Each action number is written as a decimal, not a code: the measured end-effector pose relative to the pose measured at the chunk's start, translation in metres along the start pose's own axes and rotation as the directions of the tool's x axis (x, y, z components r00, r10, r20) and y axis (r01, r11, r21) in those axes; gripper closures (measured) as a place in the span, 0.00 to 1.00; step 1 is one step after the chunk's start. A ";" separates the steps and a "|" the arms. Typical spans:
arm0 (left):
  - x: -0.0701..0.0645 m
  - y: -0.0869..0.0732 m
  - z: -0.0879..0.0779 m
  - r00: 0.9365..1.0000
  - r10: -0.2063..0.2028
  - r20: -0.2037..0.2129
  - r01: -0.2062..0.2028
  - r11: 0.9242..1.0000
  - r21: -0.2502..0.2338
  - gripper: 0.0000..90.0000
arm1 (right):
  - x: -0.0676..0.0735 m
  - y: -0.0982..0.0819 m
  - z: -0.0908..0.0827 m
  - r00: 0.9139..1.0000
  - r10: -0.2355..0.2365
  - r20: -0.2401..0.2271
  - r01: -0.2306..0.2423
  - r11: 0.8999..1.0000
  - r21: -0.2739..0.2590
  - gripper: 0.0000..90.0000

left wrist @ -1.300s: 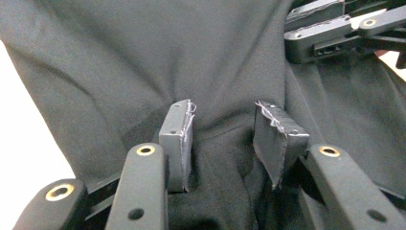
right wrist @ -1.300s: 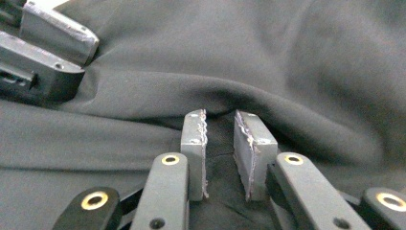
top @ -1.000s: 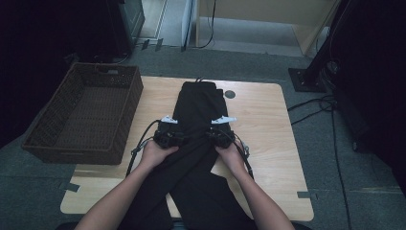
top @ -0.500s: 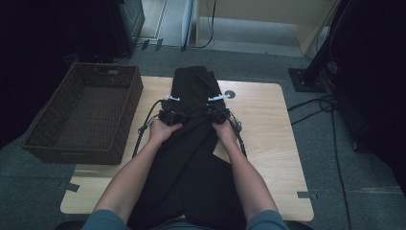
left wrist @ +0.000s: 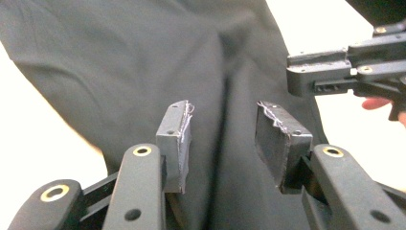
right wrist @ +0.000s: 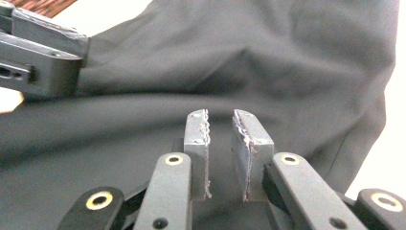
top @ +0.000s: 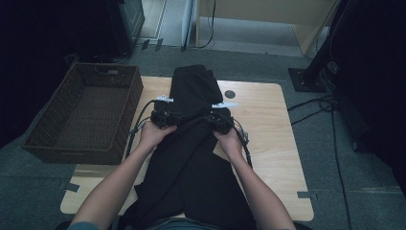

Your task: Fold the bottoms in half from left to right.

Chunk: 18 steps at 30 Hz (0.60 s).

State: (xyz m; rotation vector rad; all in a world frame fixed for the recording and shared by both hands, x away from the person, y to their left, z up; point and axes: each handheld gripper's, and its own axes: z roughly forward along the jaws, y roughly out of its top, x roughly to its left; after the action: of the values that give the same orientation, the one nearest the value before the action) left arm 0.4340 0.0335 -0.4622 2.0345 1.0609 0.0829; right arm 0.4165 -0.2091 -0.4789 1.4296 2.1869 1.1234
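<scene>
While over the black garment (top: 194,91) — both hands (top: 152,135) side by side.

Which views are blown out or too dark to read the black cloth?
High view: dim, room edges near black, the black garment shows almost no folds, wicker basket readable. Left gripper view: table blown out white, cloth folds clear, left tool pads sharp. Right gripper view: table glare at right edge, right tool sharp, the other tool soft at top left.
</scene>
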 end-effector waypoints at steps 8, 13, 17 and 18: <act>-0.025 -0.053 -0.024 0.998 0.050 0.024 -0.051 0.998 0.044 0.60 | 0.031 -0.046 -0.013 0.998 -0.026 -0.053 0.028 0.999 0.040 0.79; -0.028 -0.077 -0.019 0.998 0.059 0.021 -0.061 0.994 0.089 0.59 | 0.044 -0.063 -0.007 0.997 -0.058 -0.041 0.060 0.997 0.046 0.78; -0.024 -0.080 -0.010 0.998 0.057 0.018 -0.058 0.995 0.077 0.60 | 0.044 -0.062 -0.004 0.997 -0.071 -0.028 0.072 0.997 0.037 0.79; -0.023 -0.079 -0.008 0.998 0.055 0.013 -0.056 0.996 0.071 0.61 | 0.043 -0.062 -0.004 0.997 -0.071 -0.021 0.072 0.997 0.034 0.79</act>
State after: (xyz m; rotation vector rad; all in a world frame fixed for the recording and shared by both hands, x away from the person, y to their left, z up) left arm 0.3642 0.0467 -0.5044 2.1271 1.0138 0.0634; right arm 0.3546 -0.1859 -0.5151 1.3477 2.2629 1.0854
